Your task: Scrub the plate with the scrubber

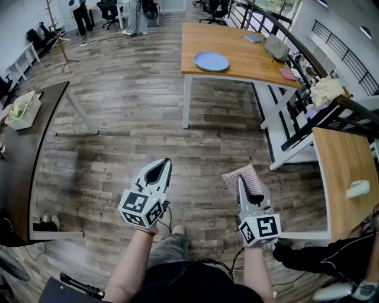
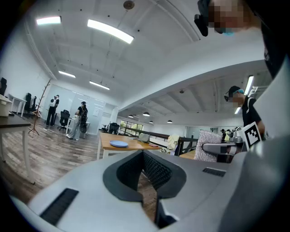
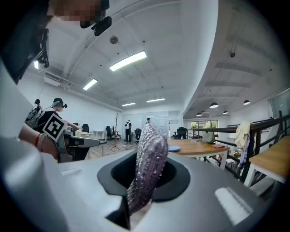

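Silvery-pink and sparkly, the scrubber stands upright between the jaws of the right gripper, which are closed on its lower part while its rounded top rises clear above them. Beside it, the left gripper is empty, with its jaws drawn together so that the tips meet. The person holds both grippers over the wooden plank floor, well short of the light wooden table, with the left one further out to that table's left. The blue plate lies flat on this table, near its front edge and toward its left end, well apart from both grippers. Further right on the same tabletop are a grey-green bag and a small pink item, with a bluish book toward the back edge. Behind the table, in the far part of the room, people stand among office chairs.
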Demonstrator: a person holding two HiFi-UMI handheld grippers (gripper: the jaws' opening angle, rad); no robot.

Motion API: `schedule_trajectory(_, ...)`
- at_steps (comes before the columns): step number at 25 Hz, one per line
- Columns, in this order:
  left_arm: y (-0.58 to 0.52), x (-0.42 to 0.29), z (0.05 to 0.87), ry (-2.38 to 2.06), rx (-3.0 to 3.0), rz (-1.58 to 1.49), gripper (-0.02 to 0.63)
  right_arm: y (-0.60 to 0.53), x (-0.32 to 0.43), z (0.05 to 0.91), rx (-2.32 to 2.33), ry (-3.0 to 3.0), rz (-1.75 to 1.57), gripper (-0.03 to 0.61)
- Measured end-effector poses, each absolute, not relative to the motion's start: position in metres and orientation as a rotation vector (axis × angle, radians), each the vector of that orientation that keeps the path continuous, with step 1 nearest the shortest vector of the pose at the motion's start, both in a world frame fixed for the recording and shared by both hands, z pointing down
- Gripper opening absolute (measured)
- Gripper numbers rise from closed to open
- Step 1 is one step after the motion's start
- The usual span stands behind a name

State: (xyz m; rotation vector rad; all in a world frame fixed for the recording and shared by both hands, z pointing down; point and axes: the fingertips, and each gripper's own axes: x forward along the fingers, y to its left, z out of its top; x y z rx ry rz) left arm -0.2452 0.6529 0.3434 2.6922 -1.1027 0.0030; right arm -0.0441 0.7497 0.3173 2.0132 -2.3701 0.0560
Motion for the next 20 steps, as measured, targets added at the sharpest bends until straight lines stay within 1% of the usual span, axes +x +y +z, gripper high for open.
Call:
schedule_trajectory(10,0.594,-0.270,0.356,-1.063,2.683,-0.034,-0.003,0.692,-0.058,0.329,2.019,-2.331,0.078,0.078)
schedule_trajectory(14,0.574,-0.281,0.364,-1.079,2.657,-0.036,-0.003,0.676,-0.055,0.330,2.023,-2.289,0.078,0.078)
schedule_trajectory(20,0.530,-0.276,0.364,-1.093,2.633,-0.108,-0.003,0.630,-0.040,0.325,2.054,-2.311,0.095,0.078)
